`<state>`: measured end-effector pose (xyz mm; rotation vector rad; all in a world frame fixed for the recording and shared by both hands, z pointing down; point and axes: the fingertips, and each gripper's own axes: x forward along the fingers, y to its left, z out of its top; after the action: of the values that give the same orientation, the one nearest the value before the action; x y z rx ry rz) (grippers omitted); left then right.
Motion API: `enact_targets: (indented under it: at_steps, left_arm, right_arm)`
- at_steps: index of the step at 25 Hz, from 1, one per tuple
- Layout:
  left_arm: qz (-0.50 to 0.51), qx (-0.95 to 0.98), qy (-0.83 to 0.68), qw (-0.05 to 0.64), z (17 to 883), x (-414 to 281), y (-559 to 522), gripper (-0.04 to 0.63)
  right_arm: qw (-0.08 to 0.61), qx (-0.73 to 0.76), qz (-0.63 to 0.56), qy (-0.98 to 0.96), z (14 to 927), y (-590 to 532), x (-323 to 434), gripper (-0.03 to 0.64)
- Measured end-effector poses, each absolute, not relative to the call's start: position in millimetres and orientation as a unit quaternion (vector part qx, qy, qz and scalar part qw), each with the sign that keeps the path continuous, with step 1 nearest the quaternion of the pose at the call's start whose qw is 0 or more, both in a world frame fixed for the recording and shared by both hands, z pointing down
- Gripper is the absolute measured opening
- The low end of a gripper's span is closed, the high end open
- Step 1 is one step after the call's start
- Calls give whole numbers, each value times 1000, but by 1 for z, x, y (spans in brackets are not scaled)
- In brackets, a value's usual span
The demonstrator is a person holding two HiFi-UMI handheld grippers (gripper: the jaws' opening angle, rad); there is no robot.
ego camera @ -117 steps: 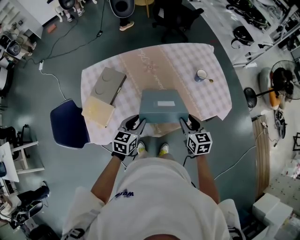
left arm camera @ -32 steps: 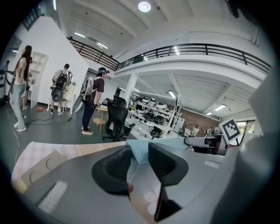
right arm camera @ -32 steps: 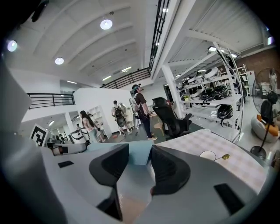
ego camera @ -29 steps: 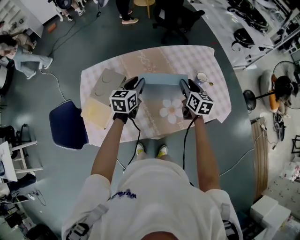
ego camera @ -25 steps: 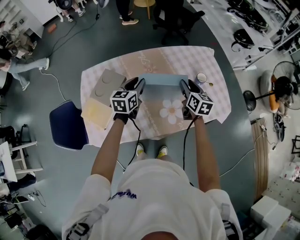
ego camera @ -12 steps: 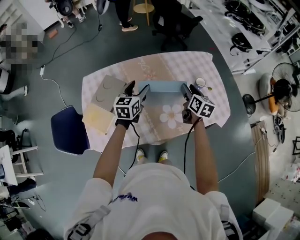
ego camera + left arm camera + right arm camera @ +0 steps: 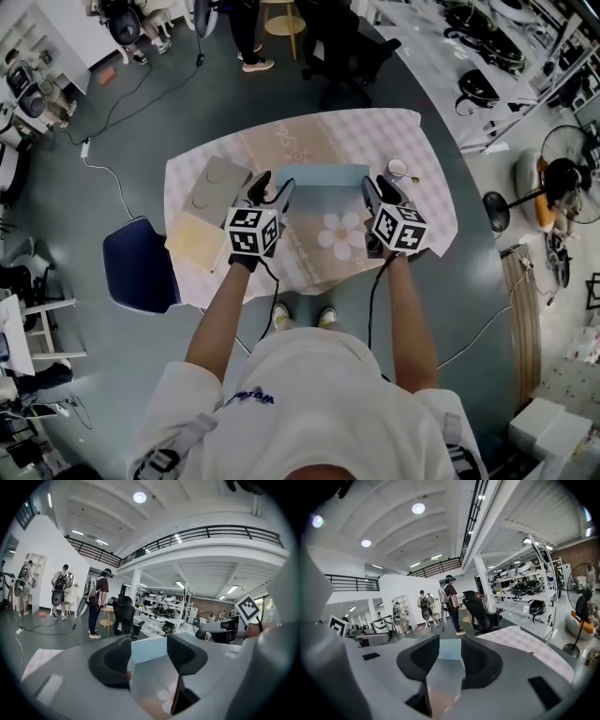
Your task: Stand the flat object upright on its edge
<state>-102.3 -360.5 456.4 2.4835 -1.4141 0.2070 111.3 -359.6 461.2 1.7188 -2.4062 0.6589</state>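
Observation:
The flat blue-grey box point(image 7: 323, 175) stands upright on its long edge in the middle of the table point(image 7: 375, 141). My left gripper point(image 7: 271, 181) is at the box's left end. Its jaws straddle the box point(image 7: 151, 670) with a gap at the pads, having spread and just been closing a little. At the right end, my right gripper point(image 7: 377, 184) has just been closing. Its pads point(image 7: 480, 660) sit tight on the box point(image 7: 443, 677).
A grey flat case point(image 7: 214, 183) and a pale yellow pad point(image 7: 194, 240) lie at the table's left. A cup with a spoon point(image 7: 400, 169) stands at the right. A blue chair point(image 7: 139, 267) is left of the table. People stand far off.
The box, flat at the near edge earlier, now stands upright mid-table. Over the last second the left jaws spread wider off the box and both grippers rose slightly.

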Motion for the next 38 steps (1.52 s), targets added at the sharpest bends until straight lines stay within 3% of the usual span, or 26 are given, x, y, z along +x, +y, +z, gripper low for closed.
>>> enact_targets:
  at_steps: [8,13,23,38]
  left_arm:
    - [45,869,-484,90,419,-98,-300,142]
    - [17,877,-474,77,389,-97,-264,133]
    - [24,879,-476,37,367,-107,-230,5]
    - [23,873,-487,32,361,-124,-213,2]
  right_arm:
    - [44,558,136,-817,412,-308,97,71]
    - [21,539,116,-834,378,-264,76,29]
    - [8,540,92,-837,346,-214,76,3]
    - [12,561,86,-823,346,-197,89,3]
